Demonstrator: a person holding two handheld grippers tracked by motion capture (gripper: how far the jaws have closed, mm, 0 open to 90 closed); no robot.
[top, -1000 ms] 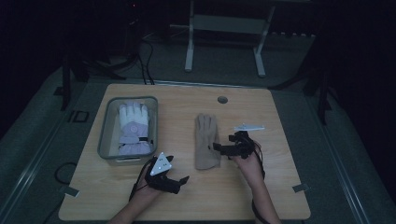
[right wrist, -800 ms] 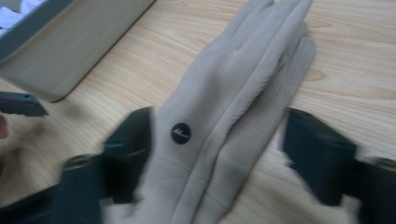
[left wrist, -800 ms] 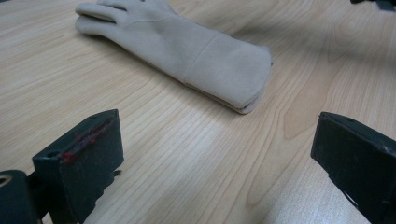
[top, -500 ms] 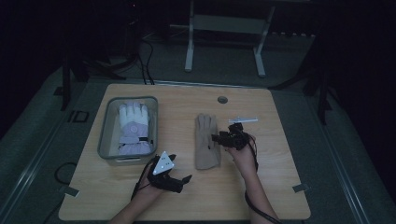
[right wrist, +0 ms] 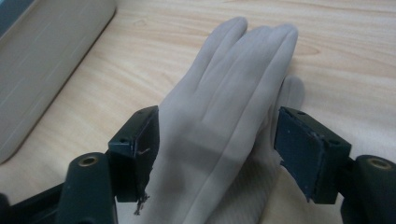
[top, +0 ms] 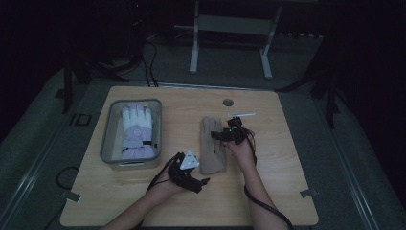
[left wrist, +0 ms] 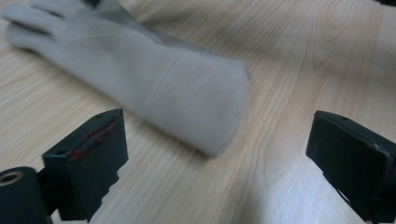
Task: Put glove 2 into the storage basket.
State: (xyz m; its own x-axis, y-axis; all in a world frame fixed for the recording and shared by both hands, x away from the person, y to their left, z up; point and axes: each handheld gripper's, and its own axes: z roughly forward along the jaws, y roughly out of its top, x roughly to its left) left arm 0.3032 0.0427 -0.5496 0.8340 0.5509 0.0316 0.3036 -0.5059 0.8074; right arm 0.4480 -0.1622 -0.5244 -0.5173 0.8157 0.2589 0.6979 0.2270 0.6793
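Glove [top: 210, 146] flat, fingers toward table's far edge — left gripper [left wrist: 224, 163] jaws wide, right gripper [right wrist: 217, 154] jaws straddling it, just opening.

A clear bin [top: 107, 143] stands near the tabletop's [top: 287, 182] left edge, and a white and lilac glove [top: 136, 132] lies inside it. A round grommet [top: 228, 102] sits by the far edge. A small pale strip [top: 243, 115] lies right of centre.

Dim recording lab: wooden table [top: 287, 191], floor cables [top: 148, 62], metal stand [top: 230, 28].
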